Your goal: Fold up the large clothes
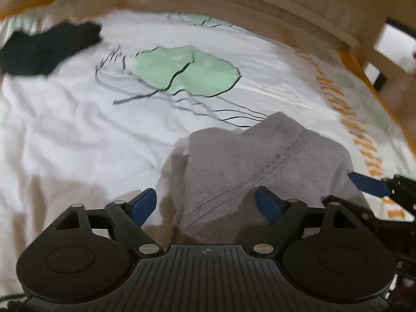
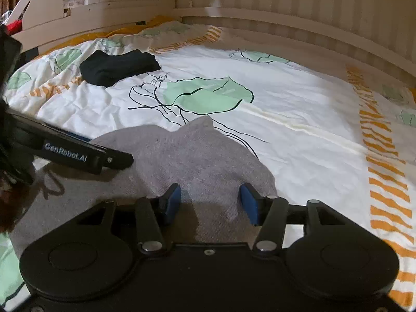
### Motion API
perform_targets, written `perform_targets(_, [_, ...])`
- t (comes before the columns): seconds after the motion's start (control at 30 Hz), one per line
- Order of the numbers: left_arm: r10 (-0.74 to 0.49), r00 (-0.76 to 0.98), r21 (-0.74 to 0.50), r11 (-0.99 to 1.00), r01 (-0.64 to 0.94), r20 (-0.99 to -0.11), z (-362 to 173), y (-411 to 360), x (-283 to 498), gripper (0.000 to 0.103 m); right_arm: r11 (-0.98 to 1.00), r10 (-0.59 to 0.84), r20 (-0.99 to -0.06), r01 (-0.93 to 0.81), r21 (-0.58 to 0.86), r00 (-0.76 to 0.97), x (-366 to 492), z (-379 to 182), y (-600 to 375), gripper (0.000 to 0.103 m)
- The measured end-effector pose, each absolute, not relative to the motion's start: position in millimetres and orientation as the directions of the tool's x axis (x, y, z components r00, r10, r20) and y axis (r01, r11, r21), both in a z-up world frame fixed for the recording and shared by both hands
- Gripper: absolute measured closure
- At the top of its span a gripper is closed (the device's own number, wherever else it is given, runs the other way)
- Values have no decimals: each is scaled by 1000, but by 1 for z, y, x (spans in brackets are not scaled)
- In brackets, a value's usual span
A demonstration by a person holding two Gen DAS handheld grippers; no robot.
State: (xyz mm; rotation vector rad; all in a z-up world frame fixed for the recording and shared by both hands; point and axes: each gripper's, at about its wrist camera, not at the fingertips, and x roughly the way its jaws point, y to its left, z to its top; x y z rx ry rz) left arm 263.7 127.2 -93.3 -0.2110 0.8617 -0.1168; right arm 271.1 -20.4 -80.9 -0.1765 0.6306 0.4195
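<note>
Grey garment [image 2: 187, 156] on bedspread [image 2: 299, 109], black garment [image 2: 119, 66] beyond

Garment [image 2: 182, 156] near on bedspread [image 2: 299, 109]; folded cloth [image 2: 119, 66] far left.

Your left gripper's view is smeared, so the folded black cloth [image 1: 49, 49] beyond the crumpled grey fabric garment [image 1: 260, 171] is a fuzzy blob, cut by the left edge. Your own grippers cover the near part of that grey garment [image 2: 187, 156] in both views. You only see one blue fingertip of your right gripper [image 1: 369, 183] beside it.
</note>
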Motion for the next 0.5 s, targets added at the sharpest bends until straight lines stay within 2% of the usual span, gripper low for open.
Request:
perform_targets(0.1, [-206,640,-249,968,24,-740,-86,130,260,18,897,337,-608,-441,-25,719,276,-79,-20,38])
perform_targets(0.2, [-259,638,-324,946,17,-725,-72,140,251,20,898,369,-612,-437,41,700,278,-71,-32,28])
perform_targets(0.27, [-283,647,-352,936,24,-708,-64,148,243,19,898,409,-600,-420,131,687,278,-67,-48,22])
perform_targets(0.33, [-306,625,-362,931,41,-718,-63,151,242,19,893,445,-587,-390,226,677,275,-67,-69,12])
perform_targets(0.5, [-410,491,-447,893,46,-769,-90,163,246,19,817,563,-577,-292,498,592,273,-89,-117,7])
